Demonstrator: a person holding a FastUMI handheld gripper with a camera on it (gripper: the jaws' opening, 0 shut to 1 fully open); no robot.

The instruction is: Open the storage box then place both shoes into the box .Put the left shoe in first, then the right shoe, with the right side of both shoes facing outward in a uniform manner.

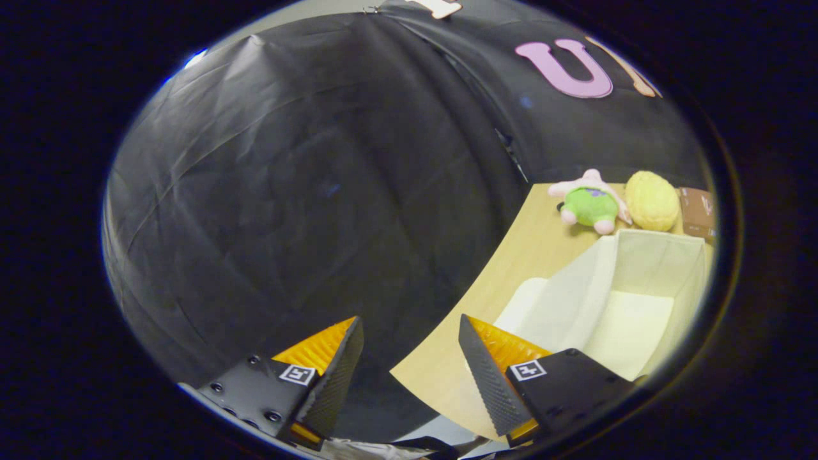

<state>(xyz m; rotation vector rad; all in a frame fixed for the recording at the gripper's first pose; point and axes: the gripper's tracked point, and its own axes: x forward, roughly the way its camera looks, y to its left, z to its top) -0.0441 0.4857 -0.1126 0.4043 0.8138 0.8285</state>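
Fingers of the hand-held gripper (409, 358) spread wide, holding nothing, beside the open storage box (575, 306).

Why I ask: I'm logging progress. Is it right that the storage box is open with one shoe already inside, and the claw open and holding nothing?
Not quite. In the gripper view the storage box is open but has no shoe inside. The claw is open and holding nothing.

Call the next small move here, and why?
Probably swing the gripper right and down toward the open cream fabric storage box to look for the shoes. The jaws stand open holding nothing, aimed mostly at the black cloth wall, and the box looks empty.
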